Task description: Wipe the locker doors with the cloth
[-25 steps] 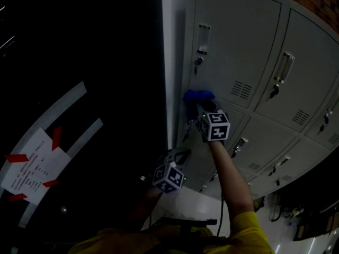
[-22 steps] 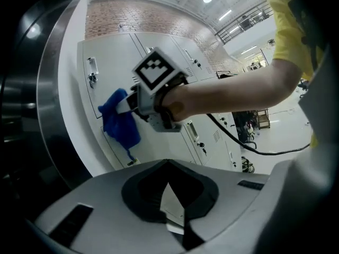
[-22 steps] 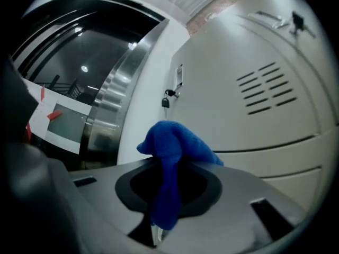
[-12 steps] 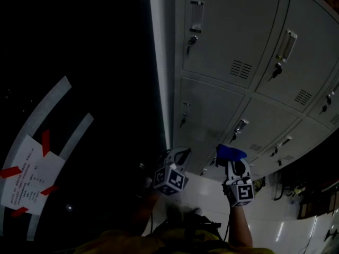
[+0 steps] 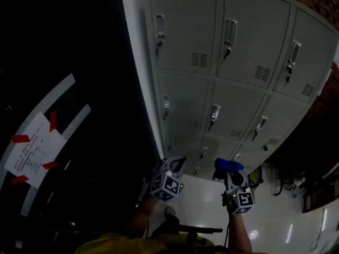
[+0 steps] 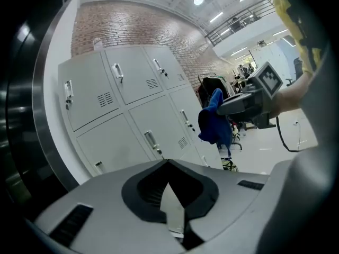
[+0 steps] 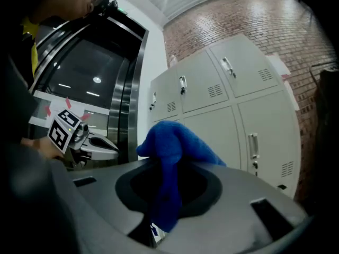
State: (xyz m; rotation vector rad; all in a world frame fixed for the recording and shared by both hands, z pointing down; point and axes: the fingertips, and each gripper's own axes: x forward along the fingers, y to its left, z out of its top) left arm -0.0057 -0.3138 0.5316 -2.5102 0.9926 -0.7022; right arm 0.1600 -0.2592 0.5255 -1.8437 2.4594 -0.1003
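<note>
Okay so, the right gripper (image 7: 159, 218) is clamped on the blue cloth (image 7: 172, 142), which bunches up over the jaws and flops forward off the tip. Off to its left and about level, the left gripper (image 6: 172, 216) has its jaws pulled together with nothing in them, just idling. Neither one is touching anything. The locker doors (image 5: 233, 46) are out ahead of both grippers and well apart from the cloth, a grey bank of them with handles and locks. So I'd call this a gap between wipes, with the cloth held off and not on any door. Next move, I reckon, is pushing the right gripper forward until the cloth lands flat on a door face. Then it's sweeping across the panel while steering around the handle and lock so the fabric doesn't snag. Left of the left gripper there's a dark panel with a taped-up paper notice (image 5: 32, 157), and beyond the lockers a brick wall (image 7: 238, 20).
</note>
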